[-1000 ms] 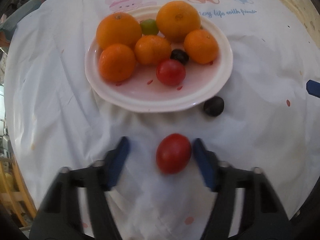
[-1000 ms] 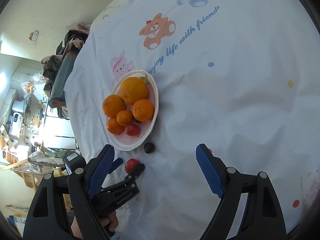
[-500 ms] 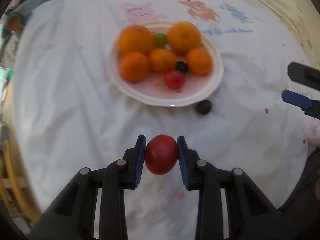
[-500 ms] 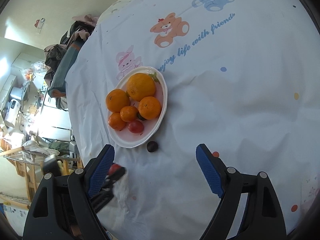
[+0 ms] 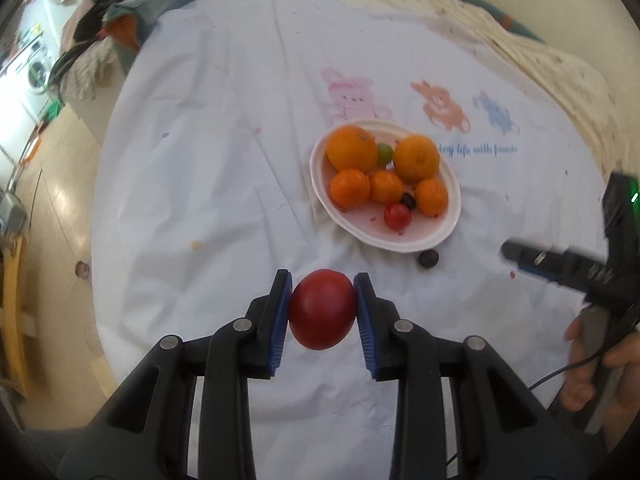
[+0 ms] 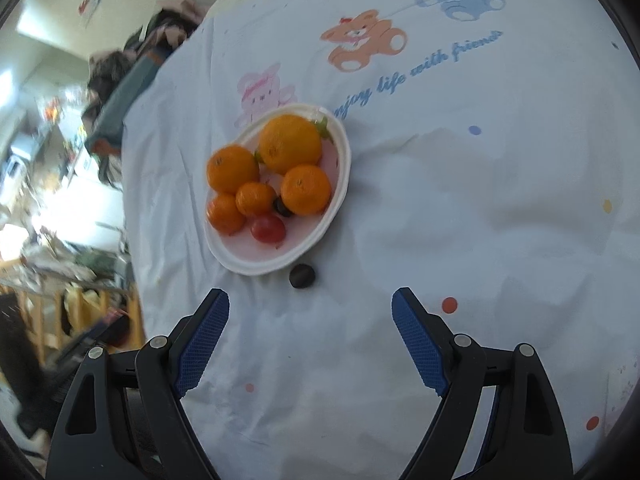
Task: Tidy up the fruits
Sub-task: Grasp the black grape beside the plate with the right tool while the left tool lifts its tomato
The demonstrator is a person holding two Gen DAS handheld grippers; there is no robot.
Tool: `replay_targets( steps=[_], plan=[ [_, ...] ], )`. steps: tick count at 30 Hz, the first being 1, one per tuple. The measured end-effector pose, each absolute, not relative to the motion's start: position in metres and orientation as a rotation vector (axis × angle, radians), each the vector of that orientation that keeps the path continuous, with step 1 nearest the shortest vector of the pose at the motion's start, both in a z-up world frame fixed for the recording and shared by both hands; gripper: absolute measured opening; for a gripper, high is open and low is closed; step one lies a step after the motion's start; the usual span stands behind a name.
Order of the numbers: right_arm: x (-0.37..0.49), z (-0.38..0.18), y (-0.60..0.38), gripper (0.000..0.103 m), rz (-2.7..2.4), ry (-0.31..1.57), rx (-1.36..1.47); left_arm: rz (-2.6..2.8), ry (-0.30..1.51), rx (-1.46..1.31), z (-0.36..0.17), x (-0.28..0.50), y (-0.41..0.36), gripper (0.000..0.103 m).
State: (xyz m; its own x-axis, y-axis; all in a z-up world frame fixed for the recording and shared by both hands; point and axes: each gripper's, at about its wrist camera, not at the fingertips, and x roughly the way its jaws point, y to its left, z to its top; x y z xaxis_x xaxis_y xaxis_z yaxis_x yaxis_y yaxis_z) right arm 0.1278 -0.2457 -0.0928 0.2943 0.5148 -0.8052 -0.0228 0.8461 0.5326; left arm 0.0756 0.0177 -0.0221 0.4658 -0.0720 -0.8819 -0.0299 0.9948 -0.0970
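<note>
The left tool (image 5: 322,309) is clamped on a large red tomato (image 5: 322,314), held above the white tablecloth (image 5: 208,184) on the near side of the white plate (image 5: 400,242). The plate holds oranges, a small tomato (image 5: 397,216) and a dark fruit. A dark plum (image 6: 302,275) lies just beside the plate's near rim. The right tool (image 6: 310,320) hangs with its jaws spread wide, nearer than the plum.
</note>
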Motion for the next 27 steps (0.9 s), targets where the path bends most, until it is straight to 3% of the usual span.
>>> replay_targets(
  steps=[15,19,21,23,27],
  plan=[
    [0.138,-0.124,-0.198,0.085,0.402,1.272,0.128,-0.024,1.068,-0.129,-0.018,0.081,0.018,0.028],
    [0.139,-0.128,-0.179,0.075,0.430,1.246,0.035,-0.019,1.075,-0.151,-0.019,0.084,0.023,0.028],
    [0.140,-0.133,-0.169,0.063,0.435,1.244,-0.017,-0.014,1.081,-0.154,-0.021,0.085,0.025,0.028],
    [0.143,-0.139,-0.159,0.057,0.436,1.248,-0.070,-0.013,1.088,-0.164,-0.023,0.085,0.026,0.028],
    [0.150,-0.146,-0.150,0.050,0.439,1.234,-0.105,0.000,1.098,-0.158,-0.026,0.086,0.028,0.028]
  ],
)
